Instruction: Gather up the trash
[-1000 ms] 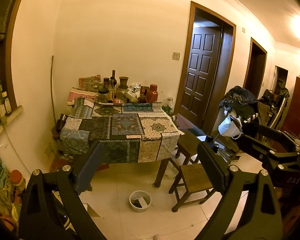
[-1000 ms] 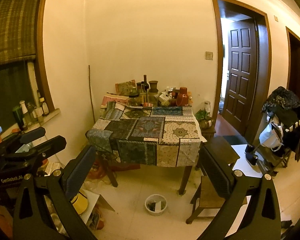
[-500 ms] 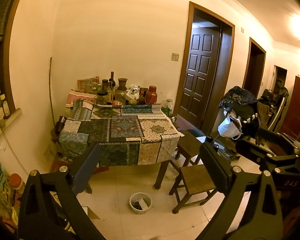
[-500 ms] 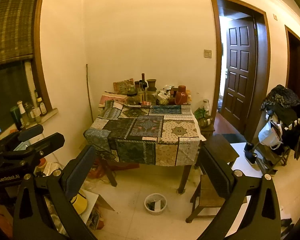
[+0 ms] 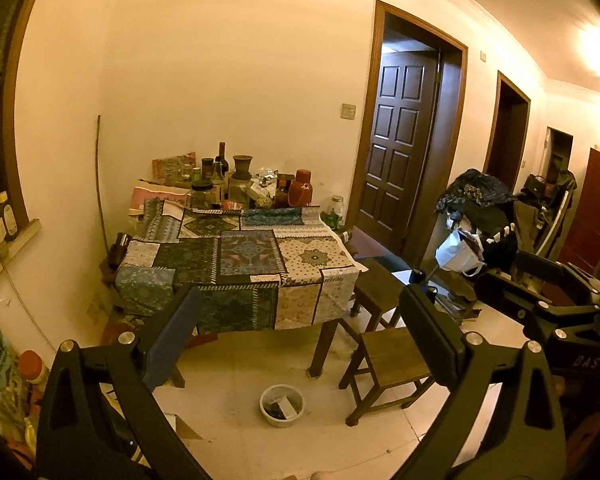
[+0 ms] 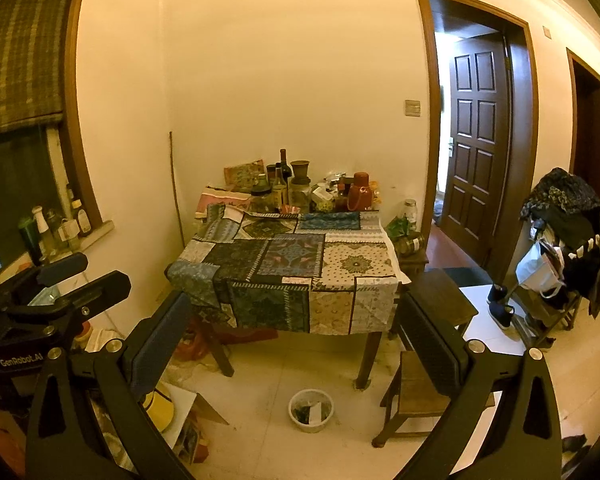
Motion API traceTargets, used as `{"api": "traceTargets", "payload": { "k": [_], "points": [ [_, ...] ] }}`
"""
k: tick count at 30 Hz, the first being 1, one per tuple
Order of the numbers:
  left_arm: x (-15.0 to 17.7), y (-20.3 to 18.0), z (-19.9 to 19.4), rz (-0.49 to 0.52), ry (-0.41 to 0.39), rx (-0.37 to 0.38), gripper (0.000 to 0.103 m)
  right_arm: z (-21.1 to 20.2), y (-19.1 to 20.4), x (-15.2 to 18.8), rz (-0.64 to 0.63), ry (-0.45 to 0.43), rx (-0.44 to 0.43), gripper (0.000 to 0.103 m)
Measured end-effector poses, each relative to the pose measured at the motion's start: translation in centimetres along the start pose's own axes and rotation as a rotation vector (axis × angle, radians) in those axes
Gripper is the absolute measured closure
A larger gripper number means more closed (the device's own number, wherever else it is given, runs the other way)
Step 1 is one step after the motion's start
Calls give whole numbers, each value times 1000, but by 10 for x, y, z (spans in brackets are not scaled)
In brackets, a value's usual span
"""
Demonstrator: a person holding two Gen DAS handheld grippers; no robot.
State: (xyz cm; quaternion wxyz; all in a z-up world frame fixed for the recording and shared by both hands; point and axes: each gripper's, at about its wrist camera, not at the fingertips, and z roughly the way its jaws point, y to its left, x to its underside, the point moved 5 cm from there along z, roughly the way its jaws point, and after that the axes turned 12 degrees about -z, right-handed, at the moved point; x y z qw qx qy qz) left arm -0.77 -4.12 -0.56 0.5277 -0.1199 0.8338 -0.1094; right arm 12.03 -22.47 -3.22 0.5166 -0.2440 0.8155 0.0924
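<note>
A small white waste bin (image 5: 281, 405) with scraps in it stands on the floor by the table's front right leg; it also shows in the right wrist view (image 6: 311, 409). My left gripper (image 5: 300, 300) is open and empty, held high and well back from the table. My right gripper (image 6: 292, 304) is open and empty too, at a similar distance. The right gripper shows at the right edge of the left wrist view (image 5: 548, 300); the left gripper shows at the left edge of the right wrist view (image 6: 56, 280).
A table with a patchwork cloth (image 6: 292, 264) carries bottles, jars and a red flask (image 6: 360, 196) along the wall. Wooden stools (image 5: 388, 360) stand at its right. Boxes and clutter (image 6: 172, 412) lie on the floor at left. A clothes rack (image 6: 560, 240) and open door (image 6: 476, 140) are at right.
Both views have drifted slightly: the table and bin sit a little lower and closer to centre. Both grippers stay open and empty.
</note>
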Motion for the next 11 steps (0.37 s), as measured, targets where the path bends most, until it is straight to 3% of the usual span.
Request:
{"api": "traceTargets", "payload": {
  "k": [11],
  "points": [
    [-9, 1, 10, -15, 6, -2, 4, 8, -1, -2, 2, 8, -12, 0]
  ]
}}
